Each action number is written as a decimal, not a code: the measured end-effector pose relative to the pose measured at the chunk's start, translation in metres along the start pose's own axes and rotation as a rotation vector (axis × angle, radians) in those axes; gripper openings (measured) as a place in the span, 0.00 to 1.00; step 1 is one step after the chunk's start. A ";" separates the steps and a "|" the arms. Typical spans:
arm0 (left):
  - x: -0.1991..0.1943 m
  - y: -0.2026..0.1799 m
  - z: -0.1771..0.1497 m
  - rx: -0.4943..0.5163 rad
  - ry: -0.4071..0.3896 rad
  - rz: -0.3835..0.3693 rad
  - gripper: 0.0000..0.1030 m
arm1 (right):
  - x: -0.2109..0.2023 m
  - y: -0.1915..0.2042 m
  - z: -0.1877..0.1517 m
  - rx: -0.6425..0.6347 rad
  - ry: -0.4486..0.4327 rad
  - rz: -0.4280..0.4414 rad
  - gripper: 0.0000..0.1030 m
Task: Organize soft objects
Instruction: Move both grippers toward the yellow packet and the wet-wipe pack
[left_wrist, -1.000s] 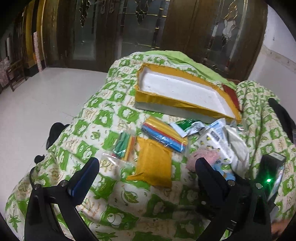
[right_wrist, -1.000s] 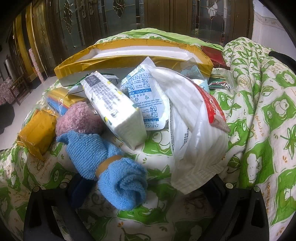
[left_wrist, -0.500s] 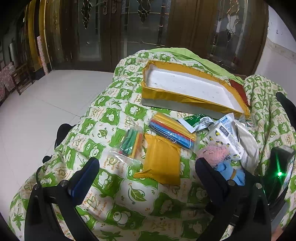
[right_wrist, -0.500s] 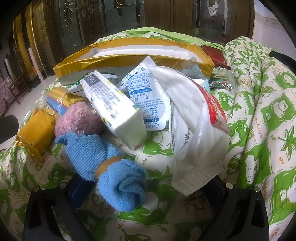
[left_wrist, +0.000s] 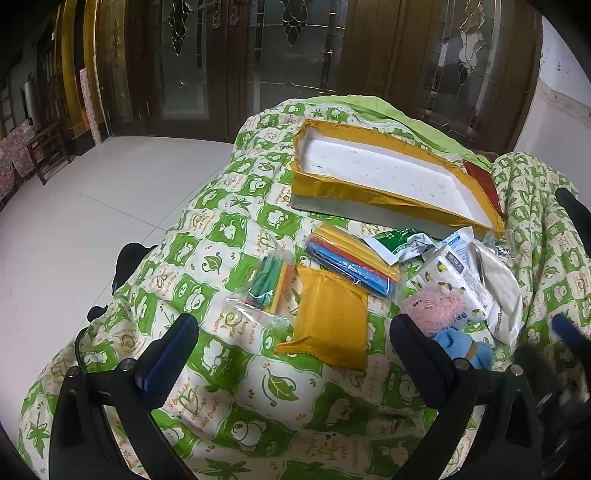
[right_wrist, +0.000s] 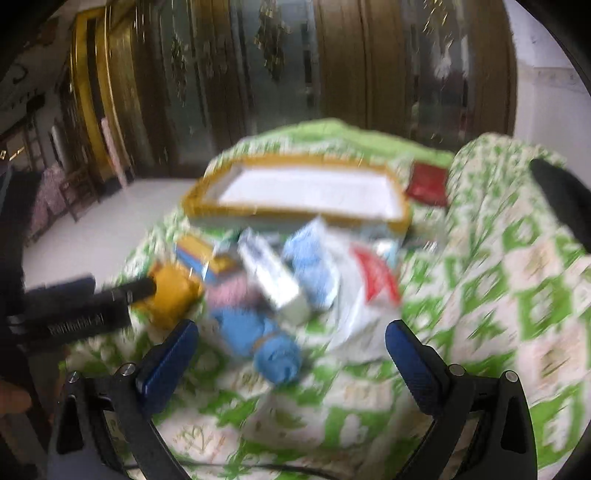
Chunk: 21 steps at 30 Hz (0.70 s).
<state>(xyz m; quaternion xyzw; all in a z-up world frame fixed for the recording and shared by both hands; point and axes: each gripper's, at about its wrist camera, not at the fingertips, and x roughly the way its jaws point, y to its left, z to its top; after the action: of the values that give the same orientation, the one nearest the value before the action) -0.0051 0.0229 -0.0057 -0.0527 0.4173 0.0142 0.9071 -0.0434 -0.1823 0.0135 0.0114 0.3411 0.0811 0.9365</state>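
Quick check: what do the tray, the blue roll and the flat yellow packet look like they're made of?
Tray: looks like white foam, matte and speckled, rim wrapped in glossy yellow tape. Blue roll: fuzzy terry-like cloth, banded. Yellow packet: probably plastic film, with a slight sheen and crimped ends.

This looks like a room in a home. Across the top of the left wrist view runs a row of dark wooden doors (left_wrist: 258, 62) with leaded decorative glass panes, and pale glossy floor tiles (left_wrist: 92, 206) fill the left side. At the far left edge stands a wooden chair (left_wrist: 40, 147) with a patterned cushion. In the centre, a green-and-white quilt (left_wrist: 229, 236) printed with cartoon motifs covers some furniture, possibly a sofa, though its shape stays hidden. The right wrist view is blurred.
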 end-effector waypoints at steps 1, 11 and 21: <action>0.000 0.000 0.000 -0.002 0.001 -0.002 1.00 | -0.001 -0.002 0.004 0.012 -0.001 -0.007 0.99; -0.003 0.020 0.003 -0.062 0.027 0.020 1.00 | 0.006 -0.043 0.030 0.063 0.046 -0.002 0.99; 0.000 0.036 0.002 -0.128 0.048 0.067 1.00 | 0.017 -0.069 0.037 0.133 0.100 0.022 0.99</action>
<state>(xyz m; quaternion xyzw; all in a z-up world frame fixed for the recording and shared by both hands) -0.0065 0.0585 -0.0073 -0.0968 0.4389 0.0699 0.8906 0.0038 -0.2467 0.0258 0.0735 0.3919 0.0690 0.9144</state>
